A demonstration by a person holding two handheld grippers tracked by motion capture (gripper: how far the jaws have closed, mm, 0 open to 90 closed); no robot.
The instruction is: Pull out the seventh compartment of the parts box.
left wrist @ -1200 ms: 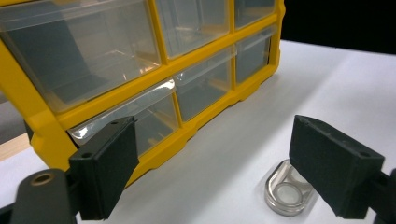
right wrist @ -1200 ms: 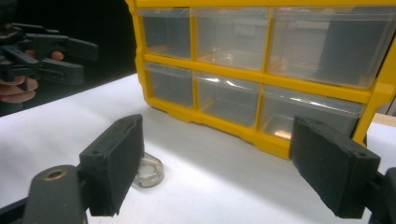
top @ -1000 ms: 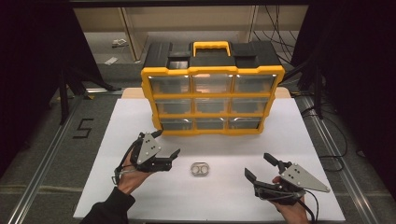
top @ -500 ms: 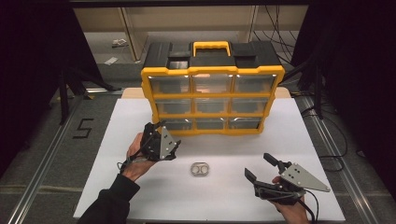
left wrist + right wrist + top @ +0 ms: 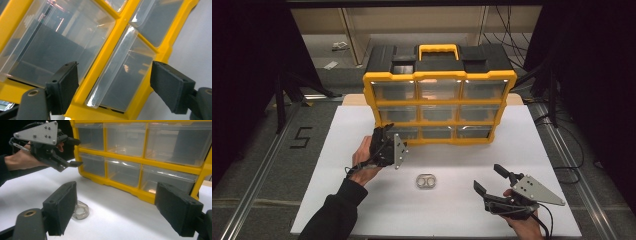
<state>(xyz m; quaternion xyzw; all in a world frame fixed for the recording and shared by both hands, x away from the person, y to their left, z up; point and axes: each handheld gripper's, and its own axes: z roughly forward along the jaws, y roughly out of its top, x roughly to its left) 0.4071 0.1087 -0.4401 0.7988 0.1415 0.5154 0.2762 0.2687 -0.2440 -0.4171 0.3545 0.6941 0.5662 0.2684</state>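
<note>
Drawer (image 5: 120, 75), clear plastic, bottom-left of the yellow organizer (image 5: 439, 80), is sitting closed at twelve o'clock of the left gripper (image 5: 384, 137), whose jaws, wide and just closing a little, are straddling its front lip without pressing, probably lining up a pull. Right gripper (image 5: 492, 180) is idling at five o'clock on the white table (image 5: 337, 150), jaws wide and empty, leaving the small clear ring piece (image 5: 427, 181) untouched.

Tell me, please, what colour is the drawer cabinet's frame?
Yellow; the drawer cabinet's frame shows best in the high view.
</note>
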